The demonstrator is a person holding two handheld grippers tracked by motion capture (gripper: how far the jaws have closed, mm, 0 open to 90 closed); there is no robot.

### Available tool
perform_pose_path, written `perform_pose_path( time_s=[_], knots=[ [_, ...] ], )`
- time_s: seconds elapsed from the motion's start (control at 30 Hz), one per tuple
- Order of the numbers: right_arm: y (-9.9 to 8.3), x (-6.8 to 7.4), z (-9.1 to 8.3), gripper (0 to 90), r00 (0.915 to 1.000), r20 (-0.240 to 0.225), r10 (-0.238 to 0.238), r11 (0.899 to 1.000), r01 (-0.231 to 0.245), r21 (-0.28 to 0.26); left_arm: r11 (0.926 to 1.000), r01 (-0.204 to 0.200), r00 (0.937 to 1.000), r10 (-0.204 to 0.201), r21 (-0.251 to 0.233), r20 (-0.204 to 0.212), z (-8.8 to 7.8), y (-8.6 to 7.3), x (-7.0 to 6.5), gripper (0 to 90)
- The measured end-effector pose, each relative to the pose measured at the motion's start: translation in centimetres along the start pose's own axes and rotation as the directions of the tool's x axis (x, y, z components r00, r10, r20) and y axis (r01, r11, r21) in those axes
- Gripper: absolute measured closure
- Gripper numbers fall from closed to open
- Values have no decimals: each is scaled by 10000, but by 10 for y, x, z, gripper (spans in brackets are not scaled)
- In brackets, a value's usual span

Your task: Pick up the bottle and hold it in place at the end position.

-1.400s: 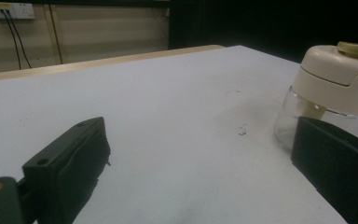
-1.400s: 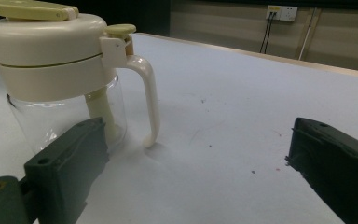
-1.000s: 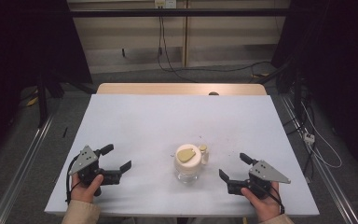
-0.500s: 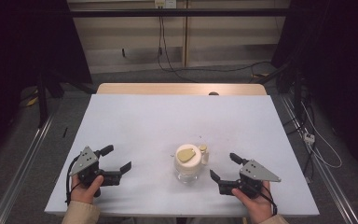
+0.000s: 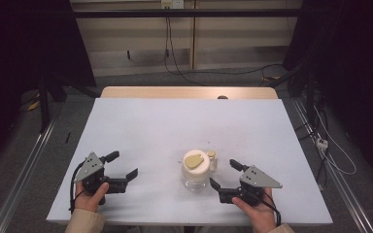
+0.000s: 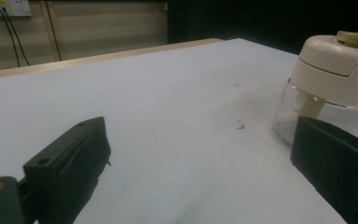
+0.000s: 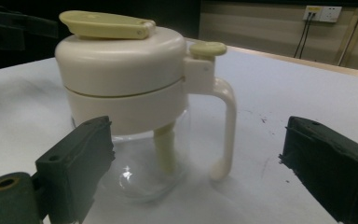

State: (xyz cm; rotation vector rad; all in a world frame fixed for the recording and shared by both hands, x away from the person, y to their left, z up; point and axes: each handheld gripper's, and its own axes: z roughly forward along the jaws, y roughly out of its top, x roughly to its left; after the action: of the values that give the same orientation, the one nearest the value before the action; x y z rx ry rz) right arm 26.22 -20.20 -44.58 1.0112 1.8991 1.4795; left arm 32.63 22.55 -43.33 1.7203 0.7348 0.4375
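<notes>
A pale grey table [image 5: 175, 126] with a wooden far edge stands on a grey floor [image 5: 141, 80]. Beyond the far edge, black cables [image 5: 167, 43] hang down a beige panelled wall [image 5: 126, 39] from a socket [image 5: 171, 4]; dark curtains [image 5: 19, 48] flank both sides.

Even overhead light brightens the white table [image 5: 150, 131], while the room around its edges falls dark. The high view is soft and grainy. In both gripper views the near black jaws blur, and a small glint shows on the glass jar [image 7: 135, 172].

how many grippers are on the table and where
2. The left gripper is held near the table's front left, jaws open. The right gripper is at the front right, jaws open, just beside the jar.
</notes>
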Motion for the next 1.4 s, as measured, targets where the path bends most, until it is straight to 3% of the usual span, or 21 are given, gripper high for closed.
perform_pose_path(
  time_s=[0.6,0.8,1.4],
  knots=[
    [4,16,13,113,9970,-750,190,9998,-191,3,10000,7,10000,-7,1,-10,1,0,0,38],
    [6,26,18,114,9950,-996,-6,10000,15,95,10000,12,10000,-12,15,-13,1,0,0,39],
    [5,36,46,76,9976,-629,294,9981,-260,552,9999,-26,10000,26,105,43,3,-1,0,39]
  ],
)
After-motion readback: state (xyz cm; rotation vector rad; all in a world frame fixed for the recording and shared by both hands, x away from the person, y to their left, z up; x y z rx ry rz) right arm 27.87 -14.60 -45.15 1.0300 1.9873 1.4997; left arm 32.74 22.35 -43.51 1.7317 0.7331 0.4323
